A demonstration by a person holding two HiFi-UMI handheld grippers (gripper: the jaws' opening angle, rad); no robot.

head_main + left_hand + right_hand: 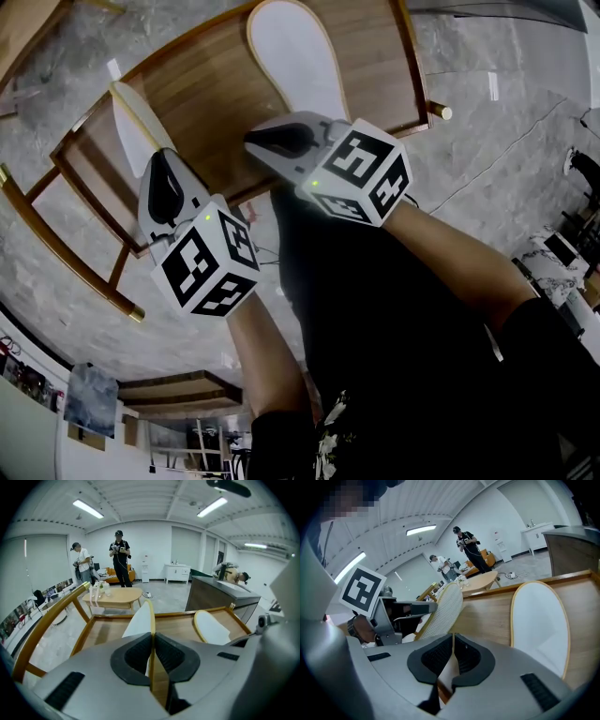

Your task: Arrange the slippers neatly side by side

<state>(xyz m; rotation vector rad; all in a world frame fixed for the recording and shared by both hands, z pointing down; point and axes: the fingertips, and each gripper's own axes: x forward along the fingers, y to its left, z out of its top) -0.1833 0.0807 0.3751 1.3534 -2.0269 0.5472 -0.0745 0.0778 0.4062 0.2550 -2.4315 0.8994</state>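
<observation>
Two white slippers with tan rims lie in a low wooden tray [206,84]. The left slipper [129,120] stands on its edge, and my left gripper [165,184] is shut on its heel rim; in the left gripper view that slipper [140,620] rises from between the pads. The right slipper [295,56] lies flat, sole up, at the tray's far side. My right gripper [260,141] hovers just off its heel, shut, with nothing held; the right gripper view shows that slipper [539,620] to the right of the jaws and the tilted left slipper [443,611] ahead.
The tray has raised wooden rails [84,272] and stands on a grey marble floor [487,122]. Farther off there are a low wooden table [115,597], a dark counter [211,592] and two standing people [121,557].
</observation>
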